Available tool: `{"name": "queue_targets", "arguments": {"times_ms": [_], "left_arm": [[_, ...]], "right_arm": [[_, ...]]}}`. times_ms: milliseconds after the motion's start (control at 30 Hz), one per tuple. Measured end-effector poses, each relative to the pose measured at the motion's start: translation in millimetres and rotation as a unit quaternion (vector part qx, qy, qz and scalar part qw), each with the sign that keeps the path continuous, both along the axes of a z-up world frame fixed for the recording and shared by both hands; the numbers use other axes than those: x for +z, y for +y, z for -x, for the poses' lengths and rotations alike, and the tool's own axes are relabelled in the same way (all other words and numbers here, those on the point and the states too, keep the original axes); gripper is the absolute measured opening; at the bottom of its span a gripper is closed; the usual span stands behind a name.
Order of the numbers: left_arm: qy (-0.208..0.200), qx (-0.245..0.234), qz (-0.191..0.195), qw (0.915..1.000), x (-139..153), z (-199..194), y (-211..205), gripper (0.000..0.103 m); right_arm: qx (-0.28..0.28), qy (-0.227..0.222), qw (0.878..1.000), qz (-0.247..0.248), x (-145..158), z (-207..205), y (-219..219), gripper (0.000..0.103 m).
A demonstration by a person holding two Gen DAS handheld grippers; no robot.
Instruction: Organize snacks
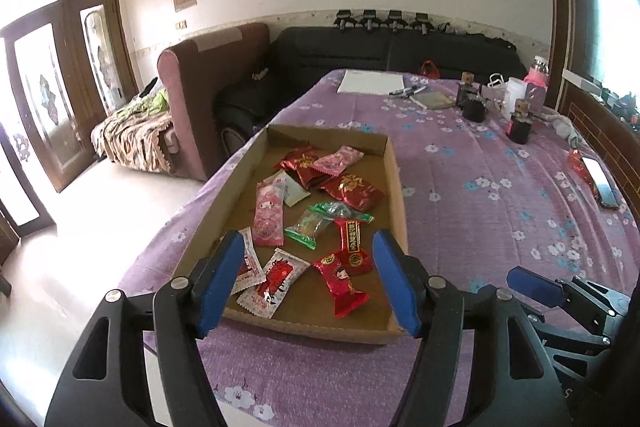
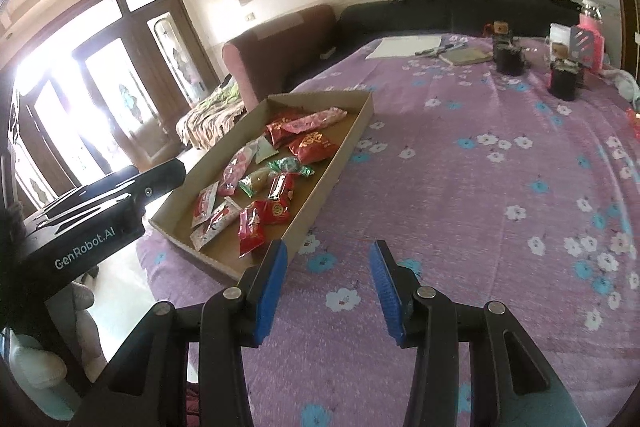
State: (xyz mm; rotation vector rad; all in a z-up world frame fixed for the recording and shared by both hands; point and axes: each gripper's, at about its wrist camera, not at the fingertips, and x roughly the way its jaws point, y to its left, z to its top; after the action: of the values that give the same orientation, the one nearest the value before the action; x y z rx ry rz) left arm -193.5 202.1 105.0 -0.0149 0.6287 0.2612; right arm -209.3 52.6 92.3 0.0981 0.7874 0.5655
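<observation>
A shallow cardboard tray [image 1: 397, 187] lies on the purple flowered cloth and holds several wrapped snacks: red packets [image 1: 354, 189], pink packets [image 1: 269, 215], green-ended candies [image 1: 308, 227] and white-red sachets [image 1: 276, 283]. My left gripper [image 1: 310, 281] is open and empty, hovering over the tray's near end. My right gripper [image 2: 328, 285] is open and empty above the bare cloth, just right of the tray's [image 2: 352, 131] near corner. The snacks show in the right wrist view too [image 2: 276, 183]. The right gripper's finger shows in the left wrist view [image 1: 536, 287].
At the table's far end lie white paper [image 1: 370, 82], pens [image 1: 408, 91], dark jars [image 1: 474, 107] and a pink bottle [image 1: 536, 75]. A phone [image 1: 600, 183] lies at the right edge. A sofa [image 1: 212, 75] stands beyond the table's left edge.
</observation>
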Motion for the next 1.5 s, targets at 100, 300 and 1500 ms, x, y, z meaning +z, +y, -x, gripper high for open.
{"name": "queue_targets", "arguments": {"times_ms": [100, 300, 1500], "left_arm": [[-0.015, 0.001, -0.002, 0.9999, 7.9, 6.8, -2.1, 0.067], [-0.054, 0.013, -0.005, 0.9984, 21.5, 17.3, -2.2, 0.081], [-0.164, 0.062, -0.011, 0.9844, 15.3, 20.8, 55.7, 0.103]], "right_arm": [[-0.001, -0.011, 1.000, 0.001, 6.8, 7.7, -2.6, 0.047], [-0.001, -0.047, 0.999, 0.009, 26.1, 21.9, -2.6, 0.056], [0.053, -0.031, 0.995, 0.084, 5.4, -25.7, 80.2, 0.057]]}}
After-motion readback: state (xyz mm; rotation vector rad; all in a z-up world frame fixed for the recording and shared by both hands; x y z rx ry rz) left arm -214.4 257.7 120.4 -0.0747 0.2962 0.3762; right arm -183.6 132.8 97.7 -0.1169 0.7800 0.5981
